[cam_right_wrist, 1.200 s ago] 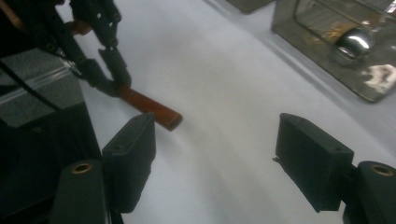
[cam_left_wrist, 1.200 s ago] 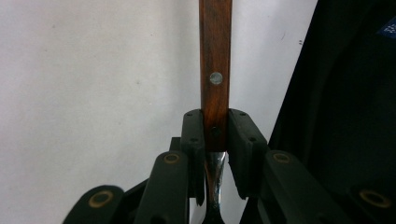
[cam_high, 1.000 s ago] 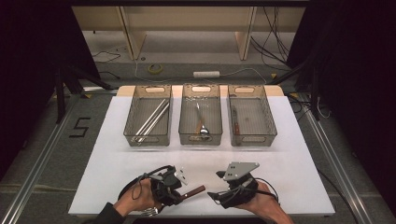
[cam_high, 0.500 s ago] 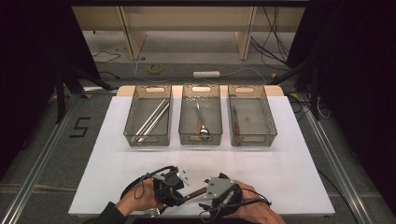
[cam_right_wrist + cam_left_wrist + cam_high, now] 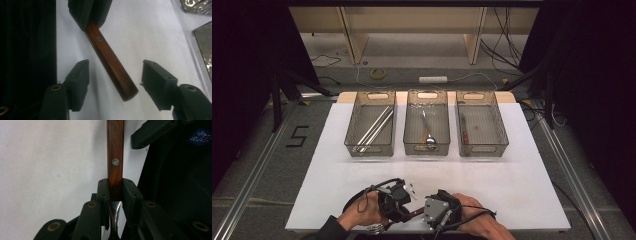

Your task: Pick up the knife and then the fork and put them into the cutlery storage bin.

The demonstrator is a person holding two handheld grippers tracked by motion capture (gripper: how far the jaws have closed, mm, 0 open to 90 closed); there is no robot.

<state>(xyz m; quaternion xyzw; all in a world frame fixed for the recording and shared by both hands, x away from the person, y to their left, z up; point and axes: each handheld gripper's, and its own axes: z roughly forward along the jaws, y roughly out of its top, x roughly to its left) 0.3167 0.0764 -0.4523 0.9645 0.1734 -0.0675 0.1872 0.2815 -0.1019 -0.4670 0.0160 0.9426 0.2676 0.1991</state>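
Note:
A utensil with a riveted brown wooden handle (image 5: 115, 152) and a metal neck is clamped in my left gripper (image 5: 115, 190), which is shut where handle meets metal. In the high view the left gripper (image 5: 404, 210) sits at the table's near edge, with the handle (image 5: 415, 214) pointing right toward my right gripper (image 5: 432, 214). In the right gripper view the handle's free end (image 5: 117, 75) lies between the jaws of the right gripper (image 5: 115, 82). Those jaws stand open, apart from the wood on both sides. The utensil's working end is hidden.
Three clear bins stand in a row at the back of the white table (image 5: 522, 185). The left bin (image 5: 348, 142) holds long metal rods, the middle bin (image 5: 408, 145) a spoon-like utensil, the right bin (image 5: 501, 142) a brown-handled knife.
My right gripper has slid left toward the left gripper, so the handle's end now sits between its open jaws. The left gripper has kept its hold and hardly moved.

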